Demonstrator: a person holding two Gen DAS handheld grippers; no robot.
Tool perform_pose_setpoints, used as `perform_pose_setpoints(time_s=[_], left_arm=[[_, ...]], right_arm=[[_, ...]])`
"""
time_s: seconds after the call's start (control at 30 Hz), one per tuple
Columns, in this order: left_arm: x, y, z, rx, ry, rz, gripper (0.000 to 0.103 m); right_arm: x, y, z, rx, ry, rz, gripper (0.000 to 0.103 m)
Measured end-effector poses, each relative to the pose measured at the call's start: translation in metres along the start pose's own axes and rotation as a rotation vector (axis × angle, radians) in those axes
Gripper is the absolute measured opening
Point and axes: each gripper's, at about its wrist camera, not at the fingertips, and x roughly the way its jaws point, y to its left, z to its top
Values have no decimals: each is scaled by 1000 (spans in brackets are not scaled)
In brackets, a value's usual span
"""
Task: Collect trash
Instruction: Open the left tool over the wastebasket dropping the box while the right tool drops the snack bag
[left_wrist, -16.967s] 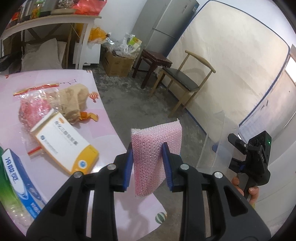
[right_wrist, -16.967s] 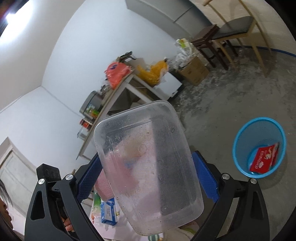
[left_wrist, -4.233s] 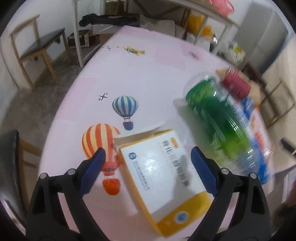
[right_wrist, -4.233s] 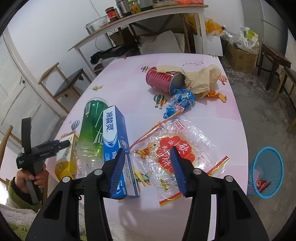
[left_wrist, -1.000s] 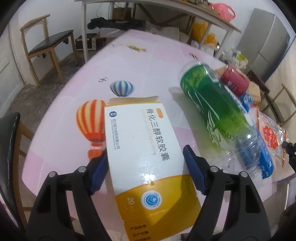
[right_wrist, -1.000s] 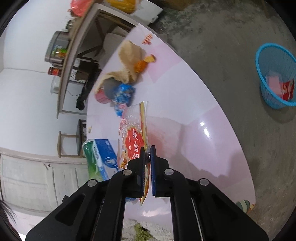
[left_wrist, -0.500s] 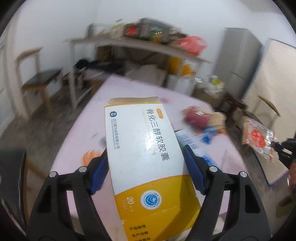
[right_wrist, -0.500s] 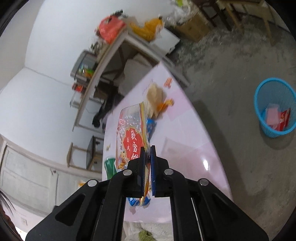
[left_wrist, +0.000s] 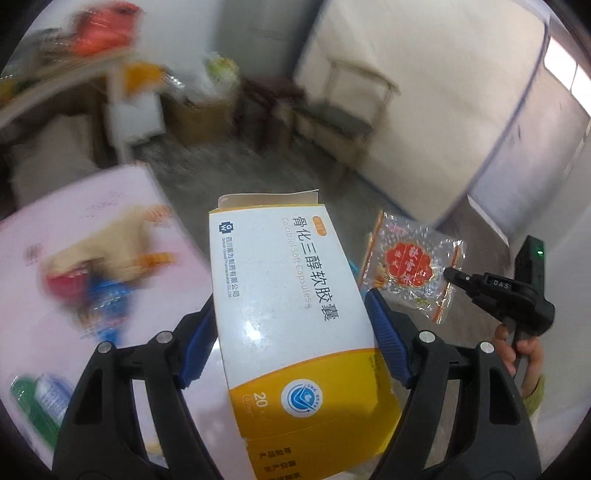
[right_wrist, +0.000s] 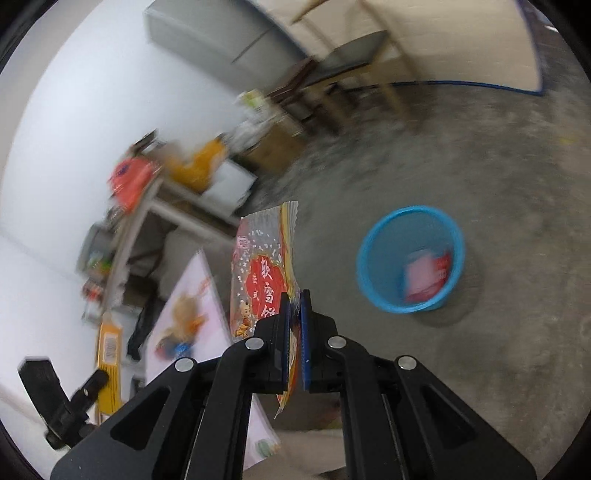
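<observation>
My left tool (left_wrist: 288, 332) clamps the white and yellow cardboard medicine box (left_wrist: 291, 332) across its width, blue pads (left_wrist: 384, 339) pressed on both long edges, top flap standing open. The box is in the air, past the edge of the pink patterned tabletop (left_wrist: 110, 206). My right tool (right_wrist: 294, 314) is pinched narrow on the clear crinkly plastic snack bag with the red label (right_wrist: 262, 273), which stands up from the jaws. Through the left camera I see that bag (left_wrist: 410, 266) hanging off the right tool's tip (left_wrist: 454, 275), just beside the box. A round blue plastic waste basket (right_wrist: 373, 240) sits on the grey concrete floor (right_wrist: 498, 184), with red and pink scraps inside. Blurred litter lies on the tabletop.
</observation>
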Motion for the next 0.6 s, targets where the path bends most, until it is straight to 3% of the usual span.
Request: perform_pose_setpoints(time_s=[0.1, 0.23, 0.43, 0.6], left_arm=[[83, -33, 20, 61, 122, 8, 73], [178, -61, 35, 67, 244, 12, 74], [280, -83, 55, 4, 253, 35, 86], [295, -90, 54, -18, 250, 59, 86]], right_arm=[[3, -37, 6, 47, -20, -82, 5], [13, -83, 7, 136, 6, -103, 5], [26, -120, 2, 228, 37, -112, 5], [43, -135, 5, 261, 56, -105, 5]])
